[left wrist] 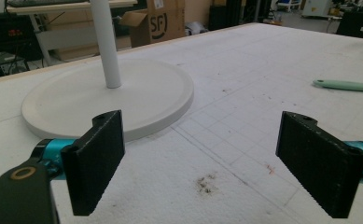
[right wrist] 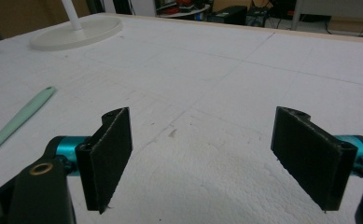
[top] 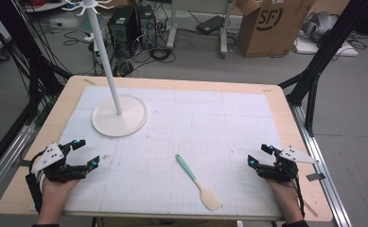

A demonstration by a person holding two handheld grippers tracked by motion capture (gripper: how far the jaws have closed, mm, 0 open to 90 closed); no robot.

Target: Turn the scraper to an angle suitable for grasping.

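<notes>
A spatula [top: 198, 182] with a mint-green handle and a cream blade lies flat on the white mat, front centre; its handle shows in the left gripper view [left wrist: 346, 85] and the right gripper view [right wrist: 20, 119]. A white stand [top: 119, 116] with a round base and tall pole rises at the back left, also seen as the stand [left wrist: 109, 98] and the stand [right wrist: 76, 31]. My left gripper [top: 88, 153] rests at the front left, open and empty [left wrist: 202, 163]. At the front right my right gripper [top: 259, 155] is open with nothing between its jaws [right wrist: 216, 156].
The white gridded mat [top: 219, 118] covers most of the wooden table [top: 54, 113]. Beyond the table's far edge are a cardboard box [top: 274, 23], computer towers [top: 125, 28], cables and black frame legs [top: 314, 75]. Hooks top the stand's pole [top: 87, 5].
</notes>
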